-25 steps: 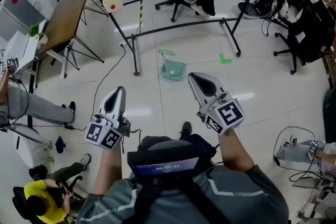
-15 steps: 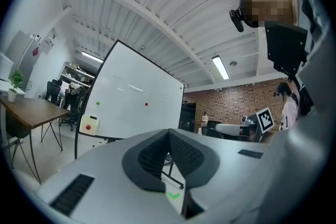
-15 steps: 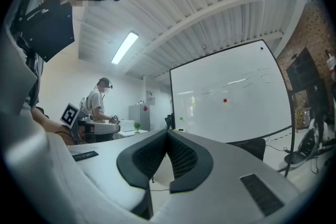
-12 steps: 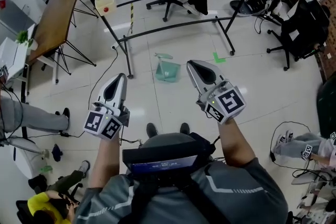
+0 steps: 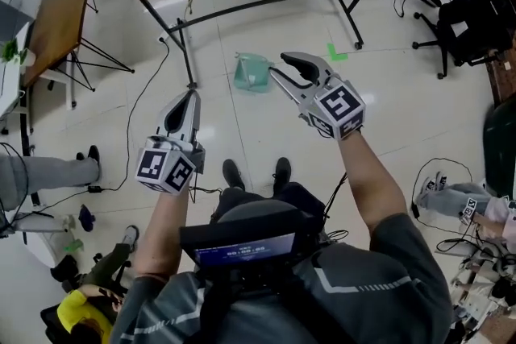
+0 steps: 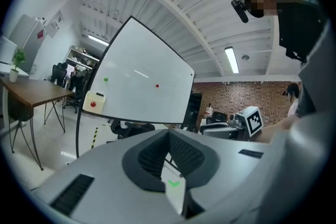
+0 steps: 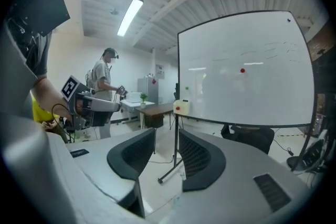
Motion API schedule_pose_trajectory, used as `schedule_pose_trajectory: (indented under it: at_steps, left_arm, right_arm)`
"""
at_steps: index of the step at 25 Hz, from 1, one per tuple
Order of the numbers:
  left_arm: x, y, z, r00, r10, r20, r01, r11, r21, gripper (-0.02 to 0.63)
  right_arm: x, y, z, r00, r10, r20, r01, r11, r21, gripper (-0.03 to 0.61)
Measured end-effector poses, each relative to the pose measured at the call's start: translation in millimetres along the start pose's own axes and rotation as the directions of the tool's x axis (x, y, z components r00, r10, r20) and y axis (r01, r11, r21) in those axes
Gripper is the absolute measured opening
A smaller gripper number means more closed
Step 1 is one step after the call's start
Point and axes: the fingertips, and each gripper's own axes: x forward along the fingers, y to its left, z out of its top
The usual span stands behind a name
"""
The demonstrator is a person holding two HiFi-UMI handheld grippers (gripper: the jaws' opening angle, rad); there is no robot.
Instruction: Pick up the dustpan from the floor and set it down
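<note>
- On the floor at twelve o'clock lay the green dustpan (image 5: 252, 74).
- At its three o'clock the right tool (image 5: 278, 65) was opening, empty.
- The left tool (image 5: 190, 101) was closed, empty.

In the head view the dustpan (image 5: 252, 73) is small and blurry, its handle indistinct.

Grey tee (image 5: 403, 286) w/ pale stripes, blk shoes (image 5: 232, 174) (chest screen (image 5: 246, 250)).
</note>
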Motion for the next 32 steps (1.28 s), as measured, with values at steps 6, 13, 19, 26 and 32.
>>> schedule_pose_trajectory:
  at_steps: [6,13,19,26,32]
  left_arm:
    - [49.7,54.4,-88.5,0.996,-0.019,-0.086,0.019,1.0,0.0,0.029]
    - [107.9,119.4,-173.1,0.988,0.023,-0.152,-0.03,0.999,-0.045,0.029]
    - [125.5,149.8,-226.7,0.983,0.024,-0.184,-0.037,0.997,-0.066,0.029]
    - [139.7,185.1,-278.0,0.962,0.025,-0.272,-0.035,0.999,-0.034,0.029]
    - [141.3,198.8,-286.1,0.96,0.039,-0.276,-0.056,0.997,-0.053,0.029]
  right_arm:
    - [81.1,-27.1,-103.0,0.985,0.05,-0.166,-0.055,0.998,-0.029,0.21]
    - [172.2,-60.9,-223.0,0.93,0.132,-0.343,-0.15,0.988,-0.024,0.245]
    - [227.8,-83.5,-296.2,0.888,0.137,-0.44,-0.191,0.978,-0.081,0.262]
    - [274.0,-97.9,-356.4,0.849,0.139,-0.509,-0.211,0.974,-0.085,0.29]
    - [299.7,-105.5,-384.3,0.815,0.149,-0.56,-0.251,0.962,-0.109,0.29]
